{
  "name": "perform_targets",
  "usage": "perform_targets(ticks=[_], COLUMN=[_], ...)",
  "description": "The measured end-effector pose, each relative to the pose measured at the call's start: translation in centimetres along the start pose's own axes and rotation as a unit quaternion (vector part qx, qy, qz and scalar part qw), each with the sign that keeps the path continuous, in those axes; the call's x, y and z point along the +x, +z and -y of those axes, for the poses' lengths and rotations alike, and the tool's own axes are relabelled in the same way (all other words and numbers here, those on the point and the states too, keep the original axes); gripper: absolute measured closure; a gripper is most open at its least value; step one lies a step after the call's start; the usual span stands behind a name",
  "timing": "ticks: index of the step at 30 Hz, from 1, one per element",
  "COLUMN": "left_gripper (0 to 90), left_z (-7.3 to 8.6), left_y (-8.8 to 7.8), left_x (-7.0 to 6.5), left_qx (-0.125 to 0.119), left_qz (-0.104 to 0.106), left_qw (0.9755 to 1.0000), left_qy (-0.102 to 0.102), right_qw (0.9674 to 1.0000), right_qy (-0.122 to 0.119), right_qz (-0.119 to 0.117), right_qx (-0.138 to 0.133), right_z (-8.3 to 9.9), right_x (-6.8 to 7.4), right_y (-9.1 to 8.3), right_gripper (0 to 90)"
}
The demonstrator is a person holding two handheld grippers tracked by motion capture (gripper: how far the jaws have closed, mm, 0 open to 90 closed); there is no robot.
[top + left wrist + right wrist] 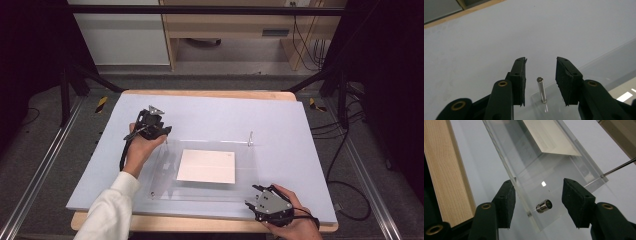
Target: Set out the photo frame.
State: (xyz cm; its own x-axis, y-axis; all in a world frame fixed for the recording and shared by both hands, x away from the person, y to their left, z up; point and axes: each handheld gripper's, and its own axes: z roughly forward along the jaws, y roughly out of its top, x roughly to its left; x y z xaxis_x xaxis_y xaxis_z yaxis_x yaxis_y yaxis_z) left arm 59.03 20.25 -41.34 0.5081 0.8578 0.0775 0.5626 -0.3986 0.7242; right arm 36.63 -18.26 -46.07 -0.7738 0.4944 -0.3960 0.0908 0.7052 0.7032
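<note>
Right gripper [260,196], nearest the camera at the near right corner, stood part-open astride a short steel standoff [544,206] without touching it. Left gripper [540,75], jaws apart, straddled the upright pin [541,90] at the far left corner, apparently just released. Both pins seat in the clear acrylic plate [165,165], probably clamping the white sheet [206,166].

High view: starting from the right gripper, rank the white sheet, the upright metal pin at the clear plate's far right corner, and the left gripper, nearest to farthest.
From the right gripper, at the near right corner:
1. White sheet, middle of the clear plate.
2. Upright metal pin, far right corner.
3. Left gripper, far left corner, its jaws open around another pin.
</note>
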Motion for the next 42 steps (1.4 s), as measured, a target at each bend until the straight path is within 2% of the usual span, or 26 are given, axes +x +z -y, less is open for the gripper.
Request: perform_targets(ticks=[9, 12, 17, 21, 25, 31, 35, 37, 40, 42], left_gripper=[56.8, 55.9, 54.6, 51.8, 49.3, 40.3, 34.8, 30.1, 23.2, 19.8], left_z=[0.6, 1.0, 1.8, 2.9, 4.0, 5.7, 6.9, 7.3, 7.8, 8.2], left_y=[-2.1, -2.9, -4.1, -5.6, -7.0, -9.0, -10.2, -10.9, -11.6, -11.9], left_x=[-0.6, -1.0, -1.9, -3.4, -4.8, -6.9, -8.1, -8.7, -9.4, -9.8], left_qx=[-0.019, -0.03, -0.038, -0.047, -0.058, -0.07, -0.076, -0.084, -0.091, -0.087], left_qz=[0.007, 0.02, 0.028, 0.048, 0.07, 0.106, 0.12, 0.121, 0.118, 0.119], left_qw=[0.9996, 0.9991, 0.998, 0.9954, 0.9912, 0.9826, 0.9766, 0.9735, 0.9702, 0.9665], left_qy=[0.019, 0.022, 0.042, 0.069, 0.097, 0.135, 0.162, 0.175, 0.191, 0.21], right_qw=[0.9998, 0.9998, 0.9997, 0.9996, 0.9995, 0.9995, 0.9995, 0.9995, 0.9995, 0.9995], right_qy=[0.004, 0.002, -0.001, 0.002, 0.003, 0.004, 0.003, 0.003, 0.004, 0.004], right_qz=[0.015, 0.017, 0.021, 0.025, 0.025, 0.026, 0.025, 0.026, 0.026, 0.027], right_qx=[-0.009, -0.008, -0.012, -0.015, -0.018, -0.019, -0.016, -0.016, -0.017, -0.017], right_z=[0.0, 0.0, -0.1, -0.1, -0.2, -0.2, -0.2, -0.2, -0.2, -0.2], right_x=[-0.4, -0.4, -0.4, -0.5, -0.6, -0.6, -0.6, -0.6, -0.6, -0.6], right_y=[-0.3, -0.4, -0.5, -0.6, -0.7, -0.7, -0.7, -0.7, -0.7, -0.7], right_gripper=[47.3, 48.6, 50.3, 50.9, 51.0, 51.3, 51.3, 51.3, 51.3, 51.4])
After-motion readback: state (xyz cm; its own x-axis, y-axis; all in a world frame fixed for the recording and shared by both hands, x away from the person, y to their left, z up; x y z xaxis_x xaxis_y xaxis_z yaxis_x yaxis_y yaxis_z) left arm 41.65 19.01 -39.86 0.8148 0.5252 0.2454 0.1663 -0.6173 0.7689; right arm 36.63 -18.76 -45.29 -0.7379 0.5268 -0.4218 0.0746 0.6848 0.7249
